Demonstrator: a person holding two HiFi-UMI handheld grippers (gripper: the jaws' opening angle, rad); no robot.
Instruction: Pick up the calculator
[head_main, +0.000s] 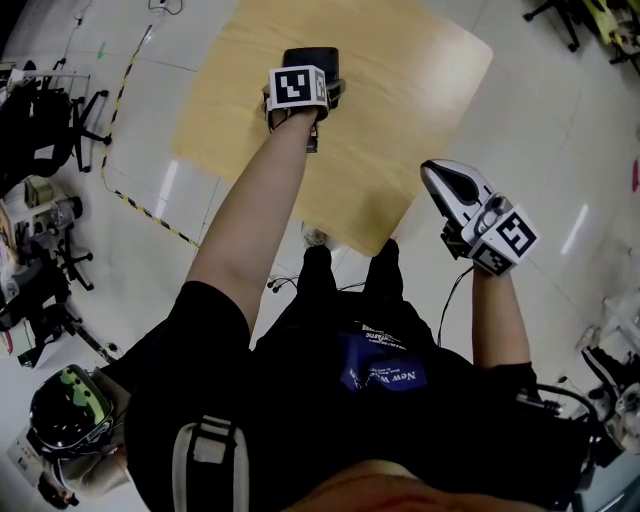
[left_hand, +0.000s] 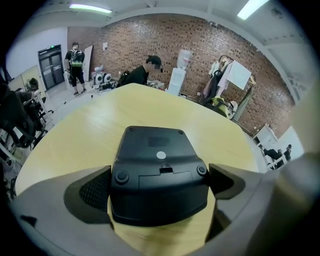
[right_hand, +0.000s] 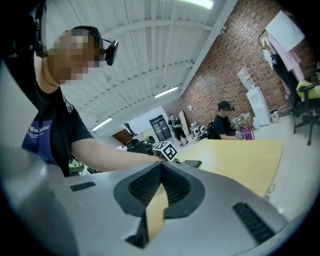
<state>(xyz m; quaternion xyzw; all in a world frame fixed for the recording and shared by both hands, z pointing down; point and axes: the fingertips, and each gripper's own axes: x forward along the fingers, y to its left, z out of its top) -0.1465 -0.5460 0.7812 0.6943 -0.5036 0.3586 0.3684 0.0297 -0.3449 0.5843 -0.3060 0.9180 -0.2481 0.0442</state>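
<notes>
One calculator (left_hand: 159, 165), underside up, is at the far side of the single counter (head_main: 410, 90), clamped across its near end by the left claw (left_hand: 160, 184); the right claw (right_hand: 159, 192) (second of two) hangs off the near right edge, pinched to a slit on nothing. Probably stiff, light, smooth plastic, best squeezed by its side edges

Head view looks down; gripper views (low) share the table (head_main: 400, 90)

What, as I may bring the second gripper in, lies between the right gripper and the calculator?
Head view: only bare table top between the right gripper and the calculator, held by the left gripper.
</notes>
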